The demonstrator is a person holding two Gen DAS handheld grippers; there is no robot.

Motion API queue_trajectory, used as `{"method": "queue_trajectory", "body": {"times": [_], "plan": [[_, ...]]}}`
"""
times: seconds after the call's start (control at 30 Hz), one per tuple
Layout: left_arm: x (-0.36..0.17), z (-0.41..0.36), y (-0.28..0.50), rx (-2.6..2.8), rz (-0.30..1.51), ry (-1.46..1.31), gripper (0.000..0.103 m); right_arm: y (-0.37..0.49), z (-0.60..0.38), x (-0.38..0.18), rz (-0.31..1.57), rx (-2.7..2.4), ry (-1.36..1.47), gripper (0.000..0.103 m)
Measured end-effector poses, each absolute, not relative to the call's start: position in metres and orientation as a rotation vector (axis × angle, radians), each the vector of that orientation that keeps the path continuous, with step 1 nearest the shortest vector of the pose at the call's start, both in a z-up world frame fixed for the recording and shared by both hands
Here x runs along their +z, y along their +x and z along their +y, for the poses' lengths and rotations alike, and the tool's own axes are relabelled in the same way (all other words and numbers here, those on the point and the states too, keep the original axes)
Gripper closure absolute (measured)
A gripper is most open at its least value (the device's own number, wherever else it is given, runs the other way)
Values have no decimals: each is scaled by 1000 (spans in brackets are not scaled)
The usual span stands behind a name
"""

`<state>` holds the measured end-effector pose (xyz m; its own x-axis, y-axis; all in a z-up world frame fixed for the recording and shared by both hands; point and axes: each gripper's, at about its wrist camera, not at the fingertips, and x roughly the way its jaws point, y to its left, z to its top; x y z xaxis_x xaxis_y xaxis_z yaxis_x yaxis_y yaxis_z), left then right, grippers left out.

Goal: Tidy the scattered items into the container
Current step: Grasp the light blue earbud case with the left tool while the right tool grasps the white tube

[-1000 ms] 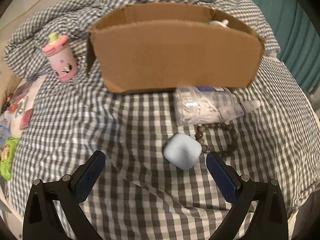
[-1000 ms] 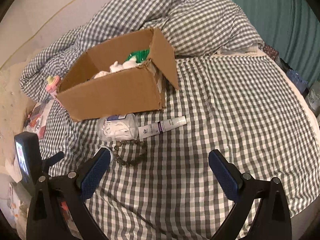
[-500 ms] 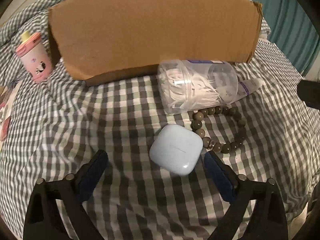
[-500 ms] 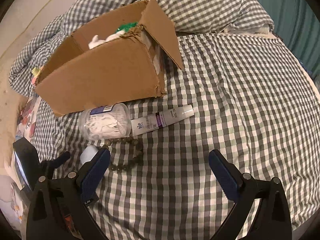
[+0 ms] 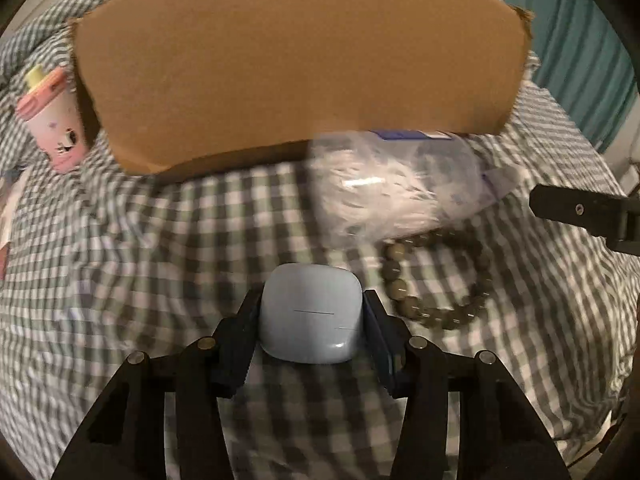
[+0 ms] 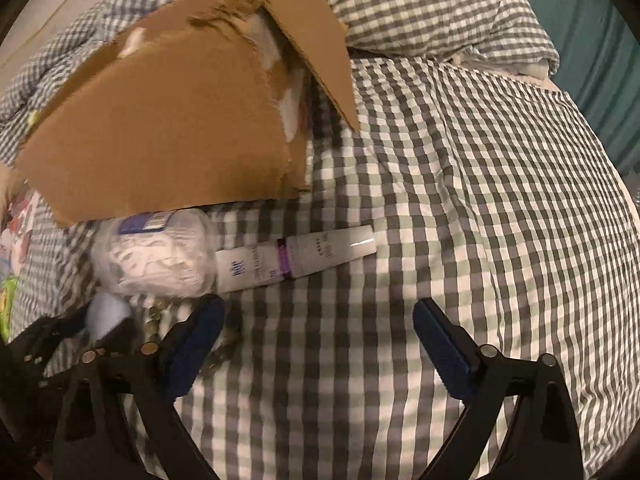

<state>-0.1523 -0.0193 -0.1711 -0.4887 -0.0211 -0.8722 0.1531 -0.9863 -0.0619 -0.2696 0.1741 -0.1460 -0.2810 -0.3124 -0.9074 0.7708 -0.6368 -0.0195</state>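
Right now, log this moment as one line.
left gripper: closing on case | right gripper: open, empty | box: behind case

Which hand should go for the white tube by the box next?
Right: the right hand-held gripper hangs open just short of the white tube; the left hand-held gripper is closing around the blue case.

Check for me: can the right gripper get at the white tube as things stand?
Probably yes. The right gripper is open and empty, and the white tube lies exposed on the checked cover just ahead; only its end touches the clear tub.
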Motion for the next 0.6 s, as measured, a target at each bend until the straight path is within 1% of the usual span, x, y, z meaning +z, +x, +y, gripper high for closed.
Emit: {"method": "queue_trajectory", "body": {"times": [0.07, 0.2, 0.27, 0.4, 0.47, 0.5, 0.53, 0.57, 0.6], "plan": [[-168, -26, -152, -2613, 230, 1524, 52, -279, 171, -155, 593, -1977, 1294, 8], [-164, -39, -151, -2592, 232, 1502, 52, -303, 170, -174, 400, -1946, 1468, 8], [-165, -43, -152, -2590, 250, 1508, 52, -308, 165, -178, 372, -1958, 1486, 8], [-171, -45, -151, -2585, 252, 1521, 52, -319, 157, -180, 247, -2011, 1520, 8], [-174, -43, -150, -2583, 247, 1525, 52, -320, 151, -181, 263, -2043, 1524, 17], [-175, -43, -151, -2583, 246, 1527, 52, -316, 143, -182, 336, -2086, 1513, 35], [-175, -45, -151, -2583, 248, 1528, 52, -312, 141, -181, 380, -2114, 1493, 48], [-175, -45, -151, -2585, 252, 1526, 52, -309, 141, -179, 403, -2126, 1476, 52], [-175, -46, -150, -2586, 257, 1528, 52, -307, 142, -177, 410, -2121, 1472, 61]]}}
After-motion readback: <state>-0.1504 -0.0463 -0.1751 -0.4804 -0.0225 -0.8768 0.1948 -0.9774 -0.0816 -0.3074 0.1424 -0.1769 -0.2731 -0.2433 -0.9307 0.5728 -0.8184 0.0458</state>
